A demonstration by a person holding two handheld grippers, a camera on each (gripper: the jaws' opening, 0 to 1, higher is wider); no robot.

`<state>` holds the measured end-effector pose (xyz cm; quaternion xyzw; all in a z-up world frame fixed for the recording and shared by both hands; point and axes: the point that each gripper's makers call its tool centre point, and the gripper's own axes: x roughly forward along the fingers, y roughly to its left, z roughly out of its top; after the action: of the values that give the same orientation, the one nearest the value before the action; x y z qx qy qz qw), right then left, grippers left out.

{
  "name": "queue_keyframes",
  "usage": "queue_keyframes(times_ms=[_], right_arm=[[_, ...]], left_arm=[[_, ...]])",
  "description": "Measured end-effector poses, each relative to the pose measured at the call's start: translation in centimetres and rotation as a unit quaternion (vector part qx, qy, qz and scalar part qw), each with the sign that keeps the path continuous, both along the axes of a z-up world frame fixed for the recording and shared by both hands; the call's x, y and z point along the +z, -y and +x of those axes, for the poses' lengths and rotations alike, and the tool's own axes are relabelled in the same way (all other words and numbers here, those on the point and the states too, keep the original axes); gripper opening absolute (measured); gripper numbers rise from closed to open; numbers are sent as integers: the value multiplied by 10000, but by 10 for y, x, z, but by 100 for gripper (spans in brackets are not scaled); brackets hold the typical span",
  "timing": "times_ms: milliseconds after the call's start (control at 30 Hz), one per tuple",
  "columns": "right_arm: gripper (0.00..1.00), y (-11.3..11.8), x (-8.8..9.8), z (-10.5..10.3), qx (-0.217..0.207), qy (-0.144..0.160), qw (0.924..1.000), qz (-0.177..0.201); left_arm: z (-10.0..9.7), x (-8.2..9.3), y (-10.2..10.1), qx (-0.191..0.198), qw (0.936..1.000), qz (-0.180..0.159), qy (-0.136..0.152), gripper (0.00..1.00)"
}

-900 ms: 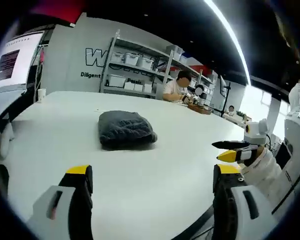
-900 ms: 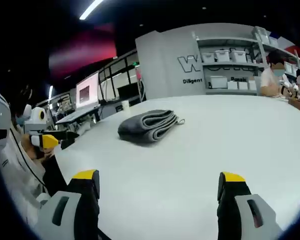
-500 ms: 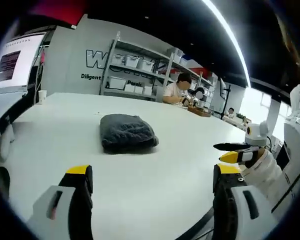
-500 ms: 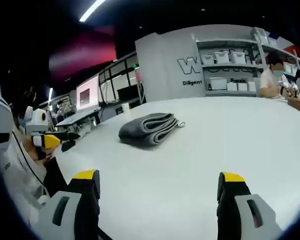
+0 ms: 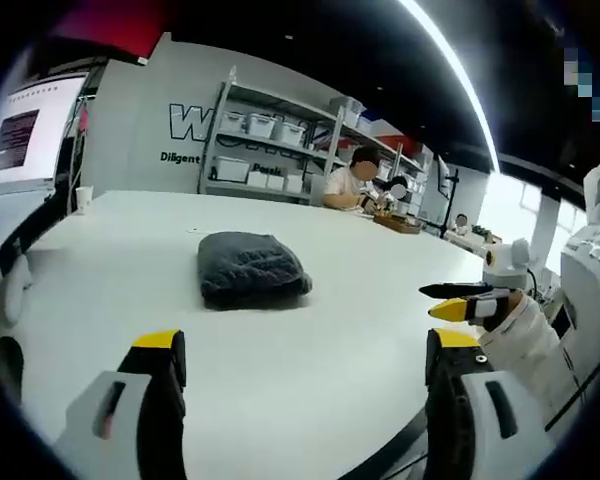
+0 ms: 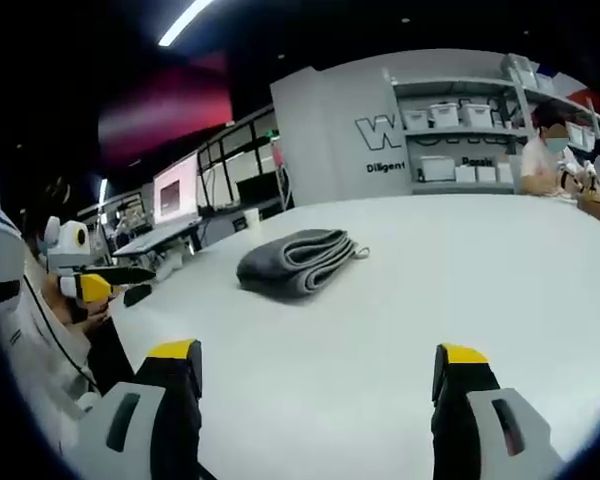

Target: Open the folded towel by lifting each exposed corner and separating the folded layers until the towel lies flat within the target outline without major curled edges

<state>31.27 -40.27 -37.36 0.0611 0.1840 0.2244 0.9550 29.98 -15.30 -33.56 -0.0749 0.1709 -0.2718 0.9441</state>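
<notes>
Left gripper view is showing me the folded dark grey towel (image 5: 252,270) lying untouched on the white table (image 5: 310,330), so I am judging every fold left to open, with my left gripper (image 5: 305,345) and right gripper (image 6: 317,360) both spread wide, gripping nothing, well short of it.

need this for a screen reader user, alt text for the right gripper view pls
A folded grey towel lies untouched on a white table, ahead of the open right tool. The left tool enters from the left edge; shelves stand behind.

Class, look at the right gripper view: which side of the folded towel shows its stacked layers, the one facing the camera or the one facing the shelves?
The side of the towel facing the camera: curved layer edges show there.
</notes>
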Motion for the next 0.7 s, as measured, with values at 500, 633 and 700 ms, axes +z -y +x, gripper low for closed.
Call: queue_keyframes(times_ms=[500,633,700], right_arm=[[94,-12,0,5,199,8,9998,27],[94,-10,-1,5,171,-4,9998,30],[94,-9,-2,5,163,-25,9999,21]], left_arm=[[-3,2,-11,186,9998,15,-36,97],[-2,0,-11,196,9998,22,-70,97],[-2,-2,-9,168,9998,27,-98,98]])
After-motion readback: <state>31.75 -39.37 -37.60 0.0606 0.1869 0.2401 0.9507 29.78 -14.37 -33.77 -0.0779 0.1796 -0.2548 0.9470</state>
